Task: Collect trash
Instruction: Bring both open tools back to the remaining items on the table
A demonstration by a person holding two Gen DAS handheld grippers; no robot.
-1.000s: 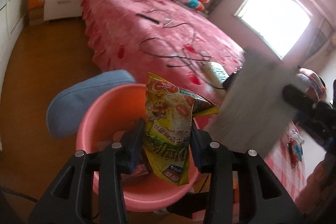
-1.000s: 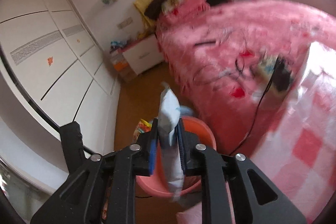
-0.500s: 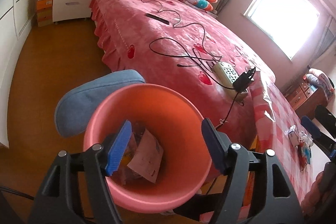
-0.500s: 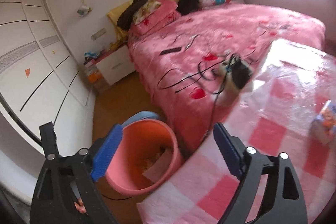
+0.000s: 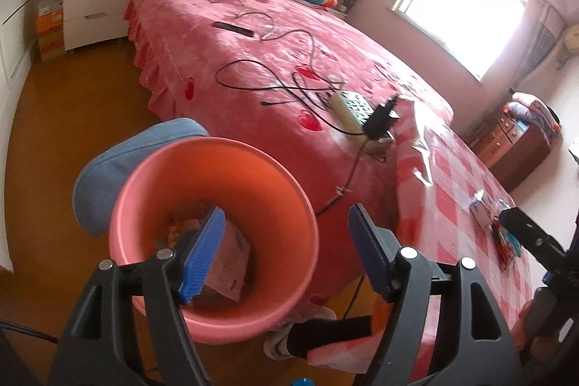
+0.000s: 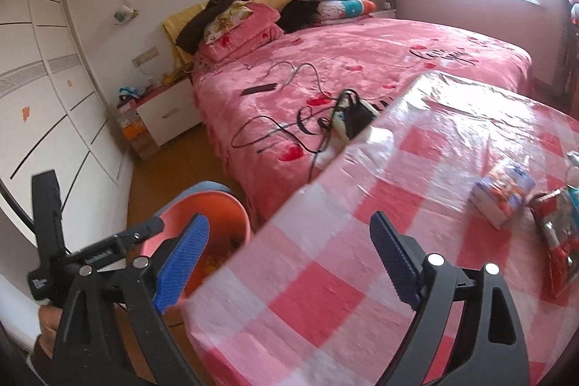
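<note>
A salmon-pink bin (image 5: 305, 205) stands on the floor beside the table, with a white packet (image 5: 231, 259) and other wrappers lying in its bottom. My left gripper (image 5: 286, 254) hangs over the bin's rim; its jaws are opening and nothing is between them. My right gripper (image 6: 287, 259) is open and empty above the pink checked tablecloth (image 6: 325, 292). To its right on the cloth lie a small white and blue packet (image 6: 501, 196) and a red wrapper (image 6: 559, 234).
A blue cushion (image 5: 119, 165) leans behind the bin. The pink bed (image 5: 235, 60) carries a power strip (image 5: 353, 105), cables and a remote. A white nightstand (image 5: 96, 13) stands at the far wall. A person's socked foot (image 5: 300, 337) is under the table edge.
Both grippers opened. The snack bag left the left jaws and the pale packet left the right; both now lie in the bin. The right gripper swung right over the table.
</note>
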